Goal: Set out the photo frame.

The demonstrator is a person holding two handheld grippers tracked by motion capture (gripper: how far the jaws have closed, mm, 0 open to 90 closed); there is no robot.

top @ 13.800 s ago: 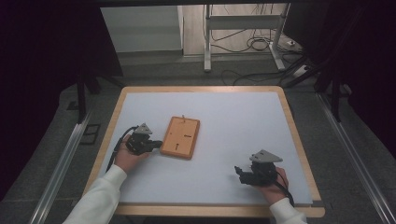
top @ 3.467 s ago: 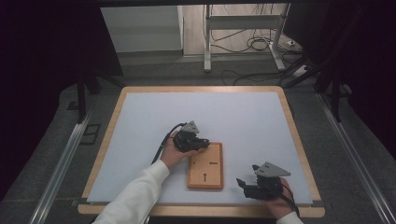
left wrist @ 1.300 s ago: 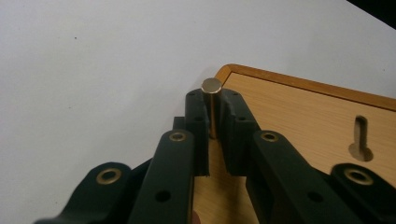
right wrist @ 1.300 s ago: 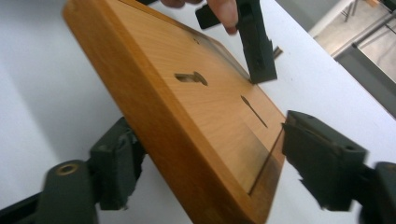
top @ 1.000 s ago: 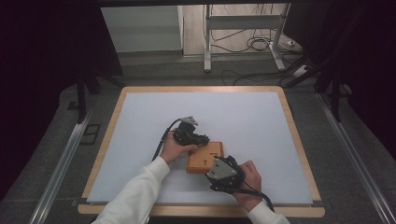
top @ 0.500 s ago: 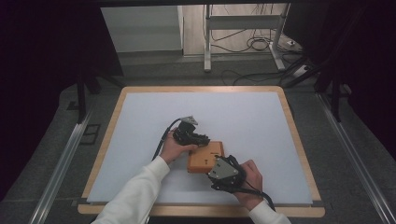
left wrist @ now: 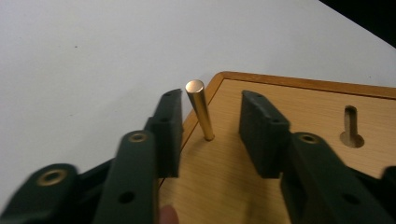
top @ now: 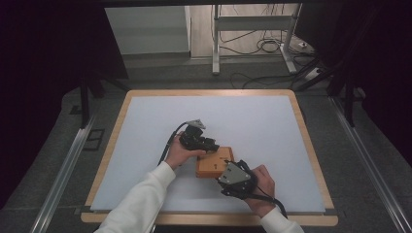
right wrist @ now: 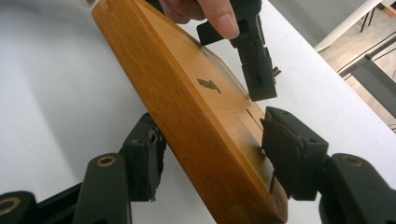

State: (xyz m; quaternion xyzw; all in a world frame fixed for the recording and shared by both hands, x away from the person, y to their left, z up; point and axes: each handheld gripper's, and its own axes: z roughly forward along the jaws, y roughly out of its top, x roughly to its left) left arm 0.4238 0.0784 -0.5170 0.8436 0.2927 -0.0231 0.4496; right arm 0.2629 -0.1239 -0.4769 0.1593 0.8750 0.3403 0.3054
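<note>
Since the frame half a second back almost nothing has shifted: both hands stay parked at the wooden board, which lies near the front edge of the table, a little right of its middle. Compared with the oldest frame, the board has travelled from the left-centre of the table to this spot, and the right tongs have come in from the right to meet its near end. In the right gripper view those tongs straddle the board's thick edge, one jaw below and one above; whether the pads truly press the wood I cannot tell, and the board appears tilted across that view. The left tongs stand open with a gap on both sides of a small brass pin that stands upright in the board near its corner, beside a keyhole slot. My judgement of the risks: if the left jaws close off-centre, one pad will push the pin sideways and bind it in its hole, or the smooth metal may slip out. If the right hold is loose, the board could slide or pivot on the table as the pin is pulled.
</note>
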